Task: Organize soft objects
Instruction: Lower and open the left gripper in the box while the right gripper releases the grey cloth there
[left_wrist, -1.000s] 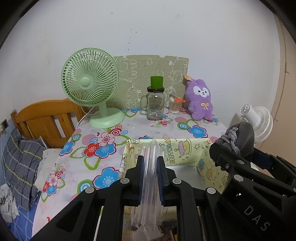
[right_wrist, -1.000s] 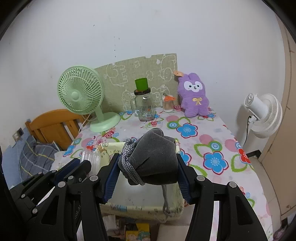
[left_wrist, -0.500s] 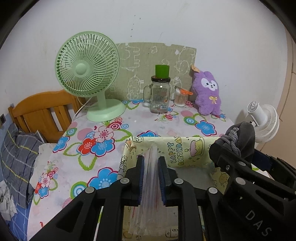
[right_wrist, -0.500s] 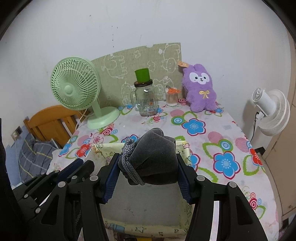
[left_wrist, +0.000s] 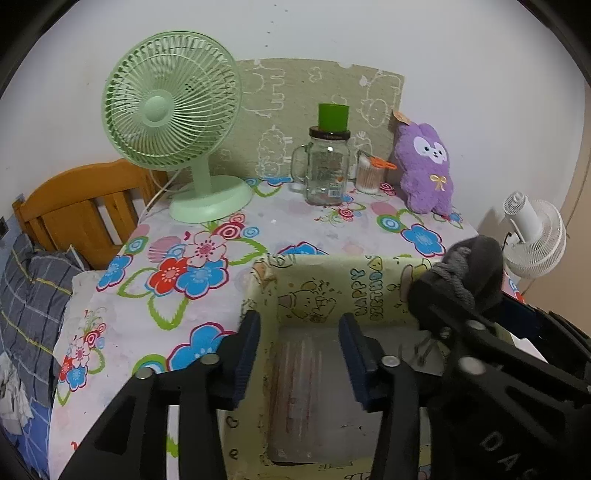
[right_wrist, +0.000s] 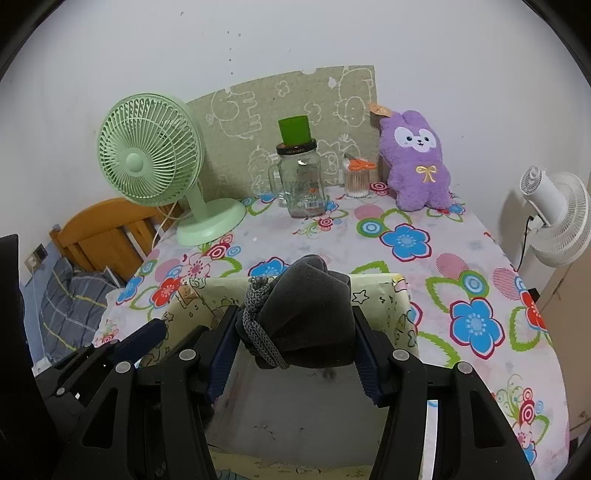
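My left gripper (left_wrist: 300, 350) is open and empty above the yellow cartoon-print box (left_wrist: 321, 291). A clear plastic bag (left_wrist: 299, 387) lies on the box floor below it. My right gripper (right_wrist: 291, 336) is shut on a dark grey pouch with a braided cord (right_wrist: 310, 314) and holds it over the same box (right_wrist: 402, 306). The pouch also shows in the left wrist view (left_wrist: 469, 273), at the box's right side. A purple plush rabbit (right_wrist: 417, 162) sits at the back of the table against the wall.
On the floral tablecloth (right_wrist: 406, 240) stand a green desk fan (right_wrist: 155, 166), a glass jar with a green cup on top (right_wrist: 299, 177) and a small jar of cotton swabs (right_wrist: 356, 177). A white fan (right_wrist: 554, 218) stands at the right, a wooden chair (right_wrist: 107, 232) at the left.
My left gripper has opened and let go of the clear plastic bag, which now lies in the box. Both grippers have moved forward and lower over the box.
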